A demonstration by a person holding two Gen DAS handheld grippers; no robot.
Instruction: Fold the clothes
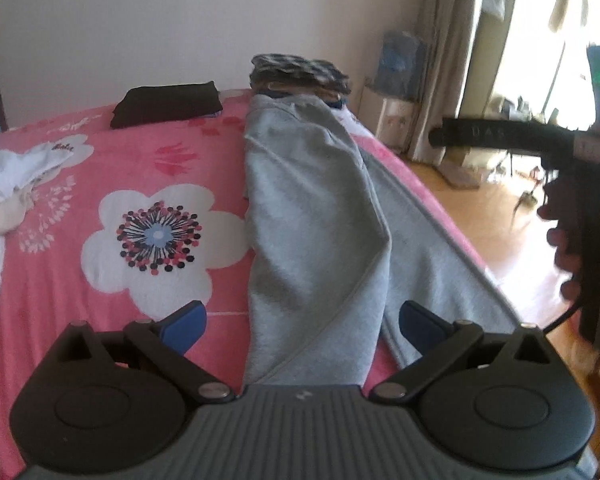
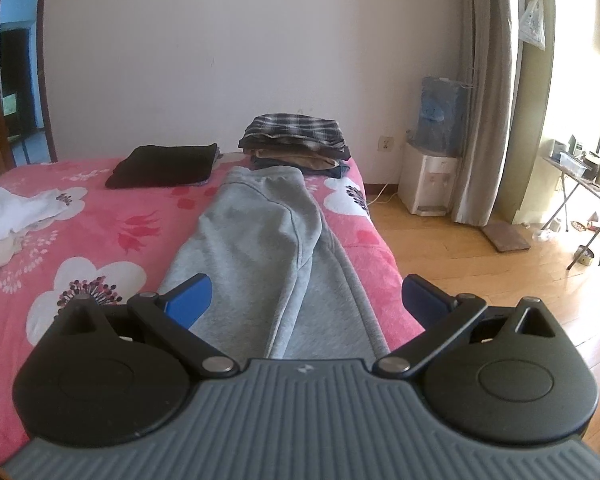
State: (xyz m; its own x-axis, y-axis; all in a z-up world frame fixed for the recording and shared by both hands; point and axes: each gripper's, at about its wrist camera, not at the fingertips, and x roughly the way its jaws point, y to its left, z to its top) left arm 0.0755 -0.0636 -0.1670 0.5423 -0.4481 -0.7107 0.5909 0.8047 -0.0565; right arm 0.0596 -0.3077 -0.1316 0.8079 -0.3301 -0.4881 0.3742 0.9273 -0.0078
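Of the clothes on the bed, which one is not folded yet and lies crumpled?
The white garment at the left edge of the bed. It lies crumpled, while the black garment and the stack are folded, and the grey trousers lie flat.

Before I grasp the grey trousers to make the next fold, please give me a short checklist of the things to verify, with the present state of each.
1. Left gripper open: ok, its jaws stand wide apart with nothing between them.
2. Right gripper open: ok, also wide and holding nothing.
3. Grey trousers laid out lengthwise on the pink bedspread: ok, one leg is folded over the other.
4. Cloth flat: not ok, wrinkles show near the knee.
5. Far waistband clear of the plaid stack: cannot tell, they look touching.
6. Near hems within reach: cannot tell, the gripper bodies hide them.
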